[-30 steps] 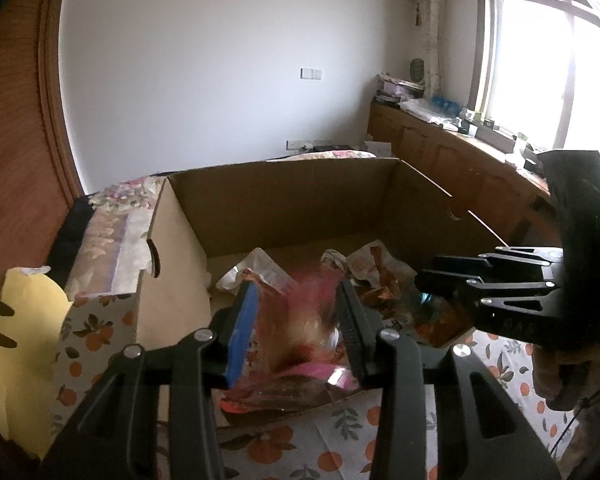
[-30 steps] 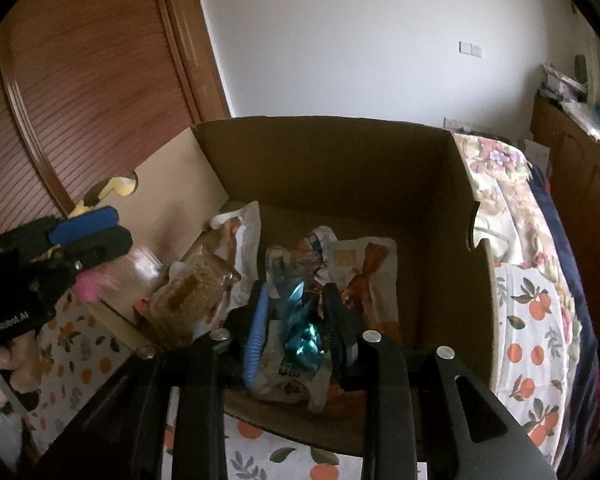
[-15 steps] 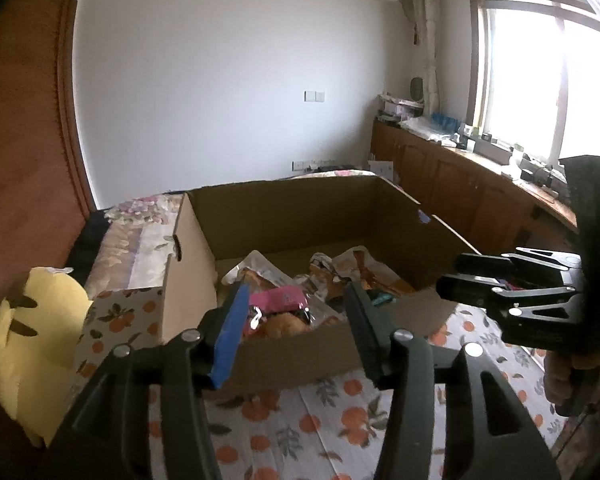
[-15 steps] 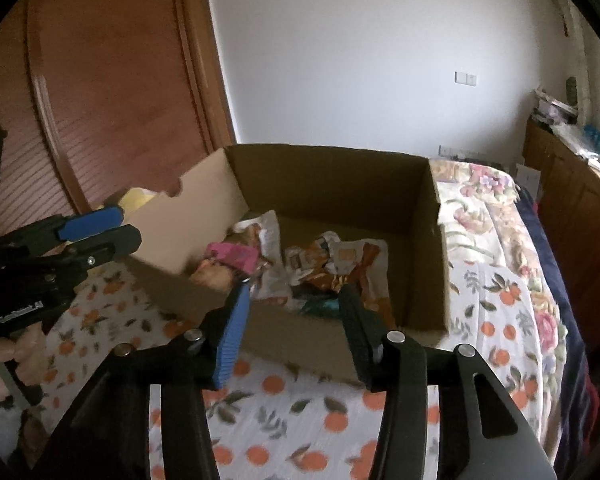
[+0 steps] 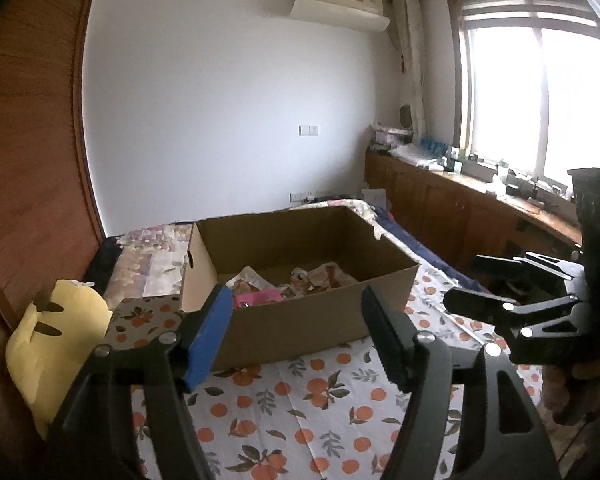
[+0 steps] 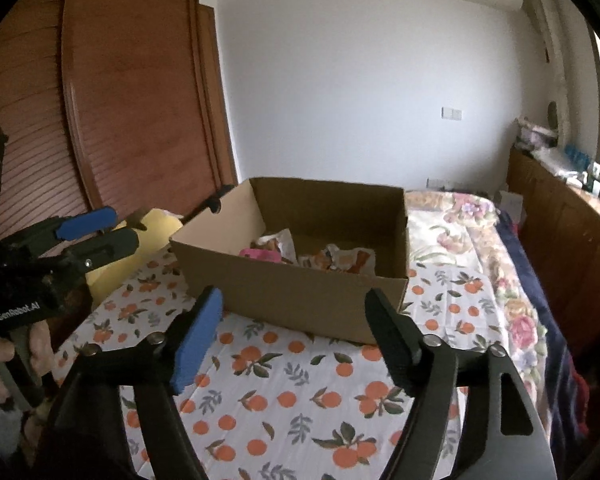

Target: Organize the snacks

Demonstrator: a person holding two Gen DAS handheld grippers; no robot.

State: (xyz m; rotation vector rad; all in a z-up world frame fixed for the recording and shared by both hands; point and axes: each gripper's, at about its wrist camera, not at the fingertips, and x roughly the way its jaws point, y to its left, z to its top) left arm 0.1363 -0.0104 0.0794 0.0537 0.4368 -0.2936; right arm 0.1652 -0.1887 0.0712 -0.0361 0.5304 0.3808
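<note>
Yellow cushion (image 5: 56, 344) at far left, on bed edge. My left gripper (image 5: 296, 332) held above orange-print sheet (image 5: 300, 412), fingers spread wide, nothing between them. Box (image 5: 300, 320) ahead on sheet, open top; snacks (image 5: 300, 280) piled inside, pink packet (image 5: 256, 299) toward its left. My right gripper (image 6: 296, 336) also spread, empty, short of box (image 6: 296, 292), near side. Snacks (image 6: 320, 254) all in box.
</note>
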